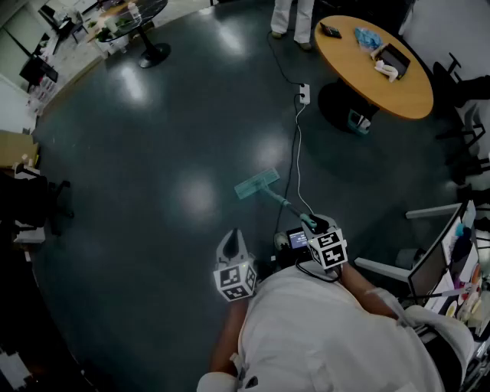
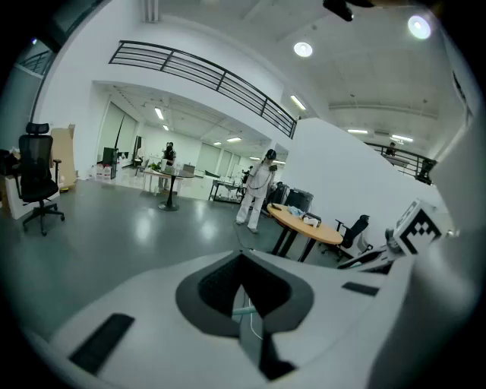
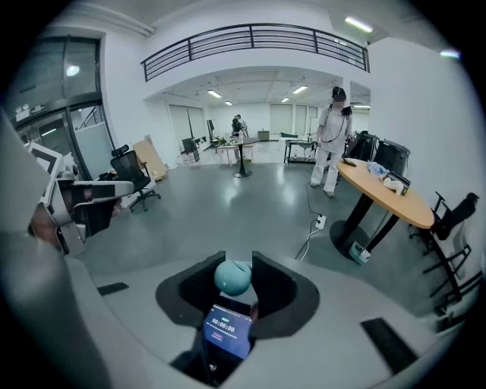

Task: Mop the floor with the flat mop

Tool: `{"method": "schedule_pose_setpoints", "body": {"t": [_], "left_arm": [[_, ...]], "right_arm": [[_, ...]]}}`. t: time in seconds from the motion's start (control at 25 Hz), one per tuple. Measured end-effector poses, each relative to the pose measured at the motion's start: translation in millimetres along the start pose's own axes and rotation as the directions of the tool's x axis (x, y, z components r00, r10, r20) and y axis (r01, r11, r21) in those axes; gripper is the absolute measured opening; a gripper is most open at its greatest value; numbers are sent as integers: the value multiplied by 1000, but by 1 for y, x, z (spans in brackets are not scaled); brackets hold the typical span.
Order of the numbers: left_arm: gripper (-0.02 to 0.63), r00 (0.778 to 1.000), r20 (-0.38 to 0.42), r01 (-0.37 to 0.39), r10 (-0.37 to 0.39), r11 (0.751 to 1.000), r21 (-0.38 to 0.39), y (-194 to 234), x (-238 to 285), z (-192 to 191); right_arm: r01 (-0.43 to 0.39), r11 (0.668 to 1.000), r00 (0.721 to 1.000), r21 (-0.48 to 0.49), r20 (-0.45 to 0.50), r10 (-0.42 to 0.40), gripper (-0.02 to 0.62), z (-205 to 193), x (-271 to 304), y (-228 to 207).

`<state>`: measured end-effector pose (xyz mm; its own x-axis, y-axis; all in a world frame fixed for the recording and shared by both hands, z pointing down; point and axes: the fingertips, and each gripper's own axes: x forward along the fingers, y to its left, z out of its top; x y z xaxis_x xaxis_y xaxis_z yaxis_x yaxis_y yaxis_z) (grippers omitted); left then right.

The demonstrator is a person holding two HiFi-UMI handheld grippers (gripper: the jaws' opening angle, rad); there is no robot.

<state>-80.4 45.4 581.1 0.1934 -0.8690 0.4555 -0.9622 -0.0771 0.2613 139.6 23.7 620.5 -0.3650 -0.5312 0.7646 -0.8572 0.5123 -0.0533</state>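
Right gripper (image 1: 315,227) clamped on the rounded teal top end of the flat mop (image 1: 257,184) handle; in the right gripper view both pads (image 3: 272,285) sit against the teal knob (image 3: 231,278), with a small lit screen (image 3: 226,328) just below the jaws. Handle slants down and forward from that gripper. The teal mop head lies flat on the dark grey floor (image 1: 153,153), in front of the person, just left of a white cable (image 1: 297,157). The cable runs from a power strip (image 1: 304,93) back toward the person. Left gripper (image 1: 233,239) is left of the right one, apart from the mop and holding nothing. In the left gripper view its jaws meet at the tips, with only a narrow slit showing floor behind. Round wooden table (image 1: 398,96) far right with small items on it. Second person in white (image 1: 292,17) stands at the top edge, near the table. Black office chair (image 2: 36,178) far left in the left gripper view
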Motion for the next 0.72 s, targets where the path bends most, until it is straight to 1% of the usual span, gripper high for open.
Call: {"method": "schedule_pose_setpoints", "body": {"t": [0.28, 0.44, 0.6, 0.72], "left_arm": [[1, 1000, -4, 10, -10, 1000, 3, -6, 4, 1], [0, 1000, -15, 19, -19, 1000, 9, -10, 10, 1], [0, 999, -30, 27, -26, 1000, 13, -13, 15, -2], [1, 999, -42, 28, -27, 1000, 15, -15, 19, -3]], "right_arm": [[-4, 1000, 1000, -11, -15, 4, 114, -4, -4, -1], [-8, 1000, 999, -14, -35, 8, 114, -14, -7, -7], [-45, 998, 996, -45, -76, 41, 115, -31, -9, -4], [-39, 998, 996, -39, -78, 36, 114, -35, -5, -12]]}}
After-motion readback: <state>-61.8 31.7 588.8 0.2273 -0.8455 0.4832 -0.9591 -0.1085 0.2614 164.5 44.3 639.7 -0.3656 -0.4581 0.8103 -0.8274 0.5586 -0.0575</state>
